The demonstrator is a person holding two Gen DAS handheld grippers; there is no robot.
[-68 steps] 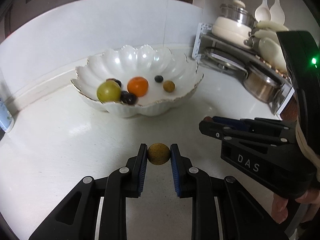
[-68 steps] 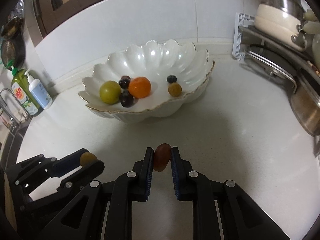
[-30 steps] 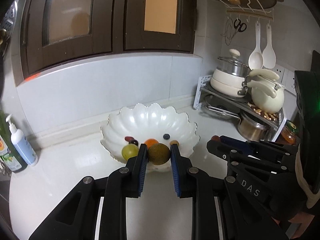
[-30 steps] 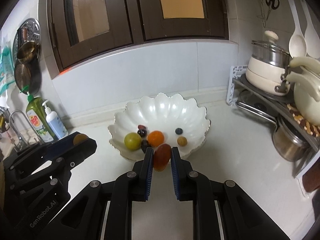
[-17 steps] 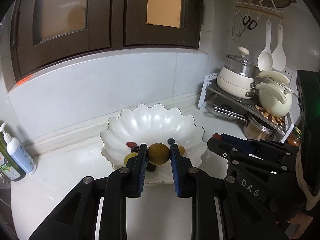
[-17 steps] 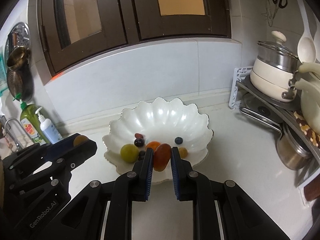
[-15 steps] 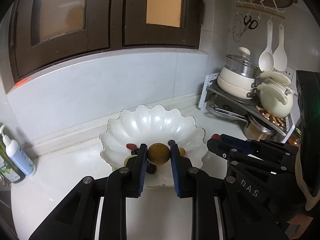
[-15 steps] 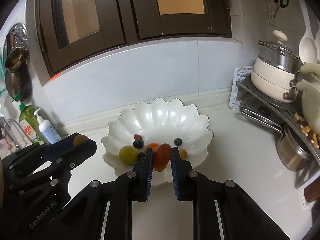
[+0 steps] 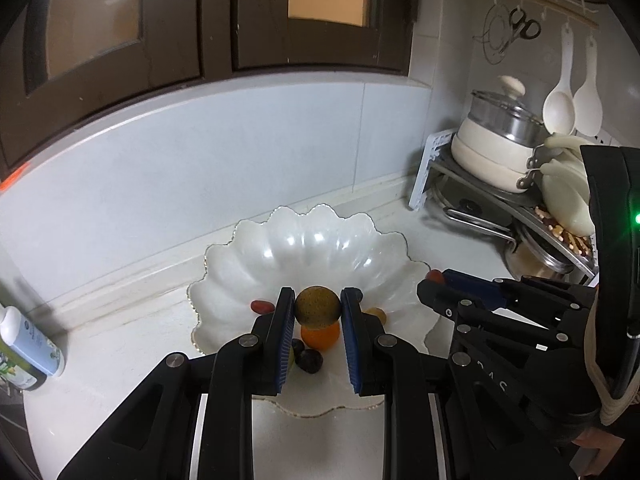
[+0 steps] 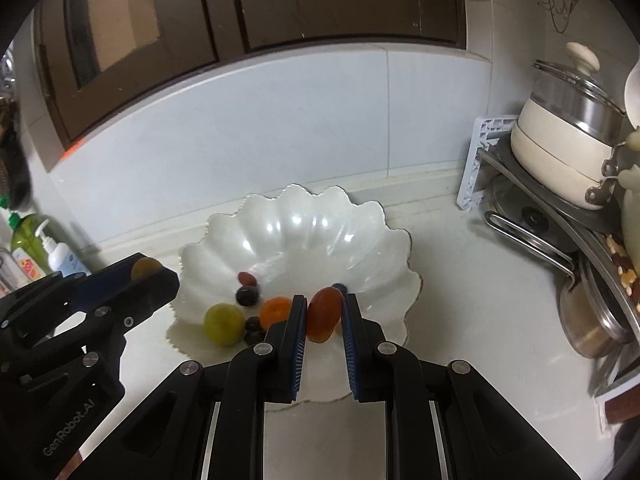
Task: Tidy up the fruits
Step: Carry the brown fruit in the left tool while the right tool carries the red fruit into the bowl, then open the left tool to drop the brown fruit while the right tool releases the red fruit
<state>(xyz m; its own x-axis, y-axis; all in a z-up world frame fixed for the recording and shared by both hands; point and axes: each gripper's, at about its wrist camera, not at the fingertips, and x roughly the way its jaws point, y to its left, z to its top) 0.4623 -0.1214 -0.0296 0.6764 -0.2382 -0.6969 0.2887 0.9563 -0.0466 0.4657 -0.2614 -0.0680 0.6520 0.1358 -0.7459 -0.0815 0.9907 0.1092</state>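
Observation:
A white scalloped bowl (image 9: pixel 320 240) (image 10: pixel 320 232) sits on the white counter by the back wall. Inside lie an orange fruit (image 9: pixel 320 336) (image 10: pixel 275 309), a green round fruit (image 10: pixel 223 325), several dark grapes (image 10: pixel 247 295) and a red oval fruit (image 9: pixel 262 306). My left gripper (image 9: pixel 317 306) is shut on a round brownish-green fruit (image 9: pixel 317 306), held above the bowl's near part. My right gripper (image 10: pixel 324 314) is shut on a reddish-brown oval fruit (image 10: pixel 324 314), also over the bowl's front. Each gripper shows at the edge of the other's view, the right gripper (image 9: pixel 434 280) and the left gripper (image 10: pixel 146 270).
A corner rack (image 10: pixel 560 208) with a lidded pot (image 10: pixel 568 152), pans and a steel pot (image 10: pixel 592 320) stands at the right. Ladles (image 9: pixel 572 96) hang on the wall. Soap bottles (image 10: pixel 48 252) stand at the left. Dark cabinets hang above.
Both grippers have carried their fruits forward toward the bowl, from the counter in front of it to above its near part. The bowl now looms larger.

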